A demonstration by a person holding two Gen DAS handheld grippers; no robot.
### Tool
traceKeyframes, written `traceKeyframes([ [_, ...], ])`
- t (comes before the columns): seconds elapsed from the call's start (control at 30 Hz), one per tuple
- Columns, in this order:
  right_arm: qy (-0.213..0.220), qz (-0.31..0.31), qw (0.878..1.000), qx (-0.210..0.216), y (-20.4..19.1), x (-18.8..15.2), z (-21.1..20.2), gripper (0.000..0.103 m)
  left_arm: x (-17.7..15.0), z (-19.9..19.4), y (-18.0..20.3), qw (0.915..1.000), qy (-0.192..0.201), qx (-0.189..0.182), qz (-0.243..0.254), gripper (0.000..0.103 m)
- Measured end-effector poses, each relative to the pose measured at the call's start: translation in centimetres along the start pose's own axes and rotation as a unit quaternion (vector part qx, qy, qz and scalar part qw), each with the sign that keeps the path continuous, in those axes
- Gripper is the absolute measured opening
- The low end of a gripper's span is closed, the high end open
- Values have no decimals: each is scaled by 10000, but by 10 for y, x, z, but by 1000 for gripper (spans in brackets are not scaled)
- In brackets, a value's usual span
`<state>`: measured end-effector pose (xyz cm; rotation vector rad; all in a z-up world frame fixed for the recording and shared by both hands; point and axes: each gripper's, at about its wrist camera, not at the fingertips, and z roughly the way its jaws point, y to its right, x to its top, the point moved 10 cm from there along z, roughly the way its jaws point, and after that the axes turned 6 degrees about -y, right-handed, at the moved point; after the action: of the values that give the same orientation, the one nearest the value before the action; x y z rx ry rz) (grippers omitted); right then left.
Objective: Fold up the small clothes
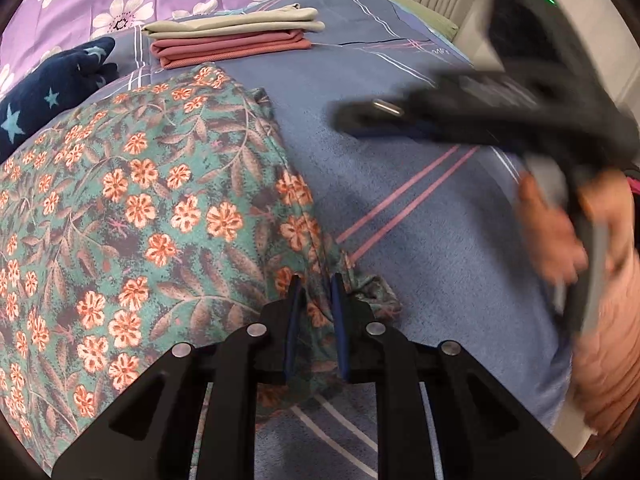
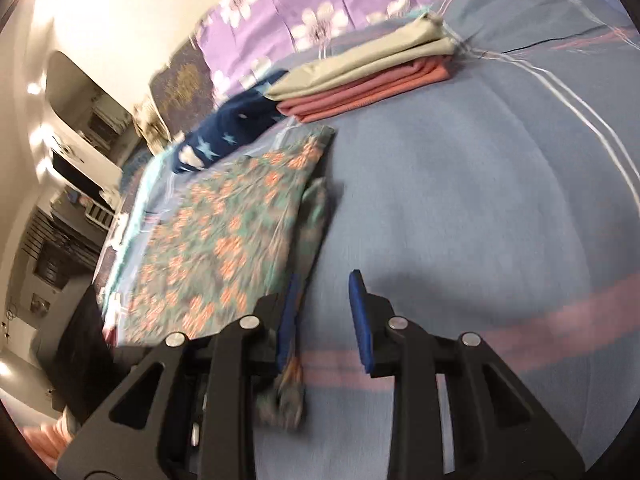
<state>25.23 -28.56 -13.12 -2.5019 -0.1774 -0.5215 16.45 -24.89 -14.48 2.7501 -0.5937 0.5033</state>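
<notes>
Teal floral garment (image 1: 132, 208) lies spread on the blue bedsheet (image 1: 420, 184), its near corner pinched between the closed jaws of the left gripper (image 1: 316, 300). Right gripper (image 2: 326, 312) stands beside the garment's right edge, jaws apart and gripping nothing. Farther back rest the folded pink cloth (image 1: 232, 50) and beige cloth (image 1: 236, 24), stacked.

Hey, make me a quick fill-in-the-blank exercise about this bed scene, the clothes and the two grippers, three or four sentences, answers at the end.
1. The left gripper has its jaws shut on the ____ garment.
2. In the folded stack, the beige piece lies ____ the pink piece.
3. The right gripper has its jaws ____, with nothing between them.
4. The dark blue cloth is printed with ____.

Missing words: floral; on top of; open; stars
</notes>
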Motion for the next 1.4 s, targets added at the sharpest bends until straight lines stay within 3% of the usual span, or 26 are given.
traceKeyframes([
  [0.1,-201,-175,9991,-315,1,20,26,29,0,0,2,9999,0,63,78,15],
  [0.17,-265,-243,9993,-99,-6,29,40,39,-1,0,3,9999,1,73,124,15],
  [0.23,-292,-360,9989,12,-16,33,47,43,-1,0,5,9999,0,22,132,15],
  [0.27,-326,-446,9985,-12,-20,34,51,30,-1,0,5,9999,1,-10,133,14],
  [0.3,-347,-527,9979,-153,-23,38,54,9,-1,0,6,9999,0,-59,147,13],
  [0.33,-252,-554,9977,-309,-26,44,52,3,-1,-1,6,9998,6,-89,164,11],
  [0.43,368,-647,9969,-250,-43,66,28,2,-1,-2,8,9994,81,-169,282,8],
  [0.47,480,-700,9955,-415,-43,71,26,2,-1,-1,10,9991,84,-211,357,7],
  [0.57,279,-746,9906,-1115,-20,74,49,0,-4,1,16,9983,113,-261,499,7],
  [0.6,180,-646,9884,-1363,-5,71,59,0,-4,1,17,9981,128,-321,503,7],
  [0.63,190,-557,9892,-1345,3,68,61,0,-3,0,17,9979,156,-397,481,7],
  [0.73,368,-210,9947,-939,6,61,42,0,-4,-2,17,9962,260,-739,383,11],
  [0.87,620,-703,9947,-414,-35,39,-1,4,-4,-5,19,9932,343,-1060,341,22],
  [1.0,281,-1212,9919,264,-78,2,-9,15,-12,-16,33,9898,364,-1268,528,26],
  [1.1,104,-1243,9921,88,-75,-28,-4,16,-30,-35,46,9835,327,-1624,731,34],
  [1.2,10,-998,9950,85,-64,-54,0,16,-52,-55,36,9856,480,-1425,773,38],
  [1.3,-57,-1024,9946,147,-67,-83,3,16,-73,-76,-3,9912,718,-1066,331,38],
  [1.33,-100,-1072,9941,-92,-61,-92,5,16,-78,-81,-14,9923,779,-942,211,38],
  [1.37,-112,-1169,9912,-604,-49,-101,10,9,-89,-91,-40,9936,902,-676,-64,39],
  [1.4,-34,-1193,9897,-792,-46,-103,10,3,-97,-98,-58,9935,969,-526,-276,39],
])
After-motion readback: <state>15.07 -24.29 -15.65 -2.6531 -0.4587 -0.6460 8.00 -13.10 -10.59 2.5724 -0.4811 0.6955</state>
